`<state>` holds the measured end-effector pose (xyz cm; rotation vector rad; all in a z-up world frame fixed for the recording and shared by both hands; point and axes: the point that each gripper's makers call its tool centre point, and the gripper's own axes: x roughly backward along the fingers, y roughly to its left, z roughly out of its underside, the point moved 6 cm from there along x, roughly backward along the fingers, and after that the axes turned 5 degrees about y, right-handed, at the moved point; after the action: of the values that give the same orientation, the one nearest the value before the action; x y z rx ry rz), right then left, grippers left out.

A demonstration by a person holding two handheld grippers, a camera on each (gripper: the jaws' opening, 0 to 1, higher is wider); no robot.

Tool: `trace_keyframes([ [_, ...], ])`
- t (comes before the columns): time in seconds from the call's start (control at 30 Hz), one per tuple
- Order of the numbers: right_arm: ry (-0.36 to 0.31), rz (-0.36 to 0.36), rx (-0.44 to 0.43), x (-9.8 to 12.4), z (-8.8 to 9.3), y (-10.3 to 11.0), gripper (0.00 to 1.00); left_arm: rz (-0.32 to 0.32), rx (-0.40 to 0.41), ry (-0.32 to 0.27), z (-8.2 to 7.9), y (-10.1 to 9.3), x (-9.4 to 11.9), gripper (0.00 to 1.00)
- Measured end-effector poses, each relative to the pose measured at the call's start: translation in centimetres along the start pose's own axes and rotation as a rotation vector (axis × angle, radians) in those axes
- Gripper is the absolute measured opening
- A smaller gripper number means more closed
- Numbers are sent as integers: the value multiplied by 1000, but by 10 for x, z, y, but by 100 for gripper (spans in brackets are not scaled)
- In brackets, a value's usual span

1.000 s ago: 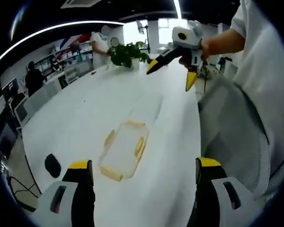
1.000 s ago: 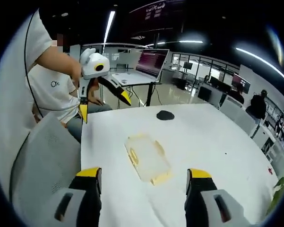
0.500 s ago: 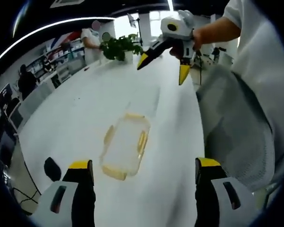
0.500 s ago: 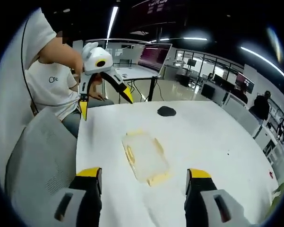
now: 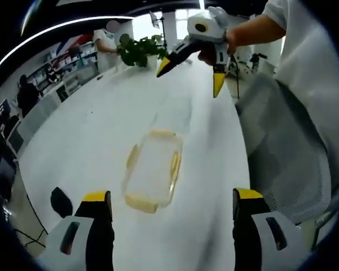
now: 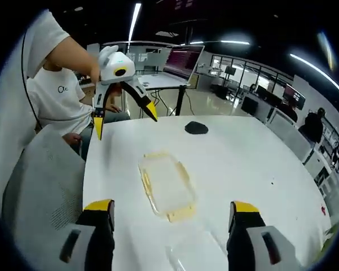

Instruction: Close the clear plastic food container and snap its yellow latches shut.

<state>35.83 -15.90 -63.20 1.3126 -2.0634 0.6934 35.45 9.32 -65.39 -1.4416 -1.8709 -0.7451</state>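
Note:
A clear plastic container point(image 5: 152, 174) with yellow latches along its rim lies open on the white table point(image 5: 90, 130). In the right gripper view the container point(image 6: 166, 185) sits mid-table, and a clear lid point(image 6: 196, 251) lies flat apart from it, between my right jaws. My left gripper point(image 5: 172, 197) is open, held back from the container. My right gripper point(image 5: 189, 80) hovers open above the far side of the table. The left gripper point(image 6: 125, 123) also hangs open in the air, above the table's far left edge.
A black rounded object point(image 5: 60, 200) point(image 6: 196, 127) rests on the table beyond the container's end. A grey mesh chair point(image 5: 282, 147) point(image 6: 39, 180) stands at the table's edge. A potted plant point(image 5: 138, 49) stands at the table's far end. A person in white point(image 6: 56, 101) sits behind.
Both views have shifted a little with the hands. The container has stayed put on the table. The clear lid now shows at the bottom of the right gripper view.

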Motion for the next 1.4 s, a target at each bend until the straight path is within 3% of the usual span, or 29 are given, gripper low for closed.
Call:
trace_keyframes([
  [0.1,3,-4,-3,-4,0,-2,86,5,-16,27,4,3,-3,87],
  [0.3,20,-14,-46,-14,5,-3,98,0,0,36,9,12,-8,88],
  [0.7,4,-53,-75,-29,7,-7,99,43,-28,69,10,21,-24,89],
  [0.8,22,-47,-20,-35,10,-9,99,55,-43,81,11,21,-28,89],
  [1.0,60,-70,50,-43,15,-12,90,60,-91,110,14,27,-36,91],
  [1.13,54,-93,109,-45,14,-13,74,72,-100,121,16,31,-41,87],
  [1.2,17,-134,85,-47,9,-13,74,60,-114,123,17,34,-43,84],
  [1.3,37,-115,93,-51,11,-22,72,44,-102,144,20,40,-48,84],
  [1.4,54,-123,109,-56,14,-24,68,57,-126,128,17,39,-49,81],
])
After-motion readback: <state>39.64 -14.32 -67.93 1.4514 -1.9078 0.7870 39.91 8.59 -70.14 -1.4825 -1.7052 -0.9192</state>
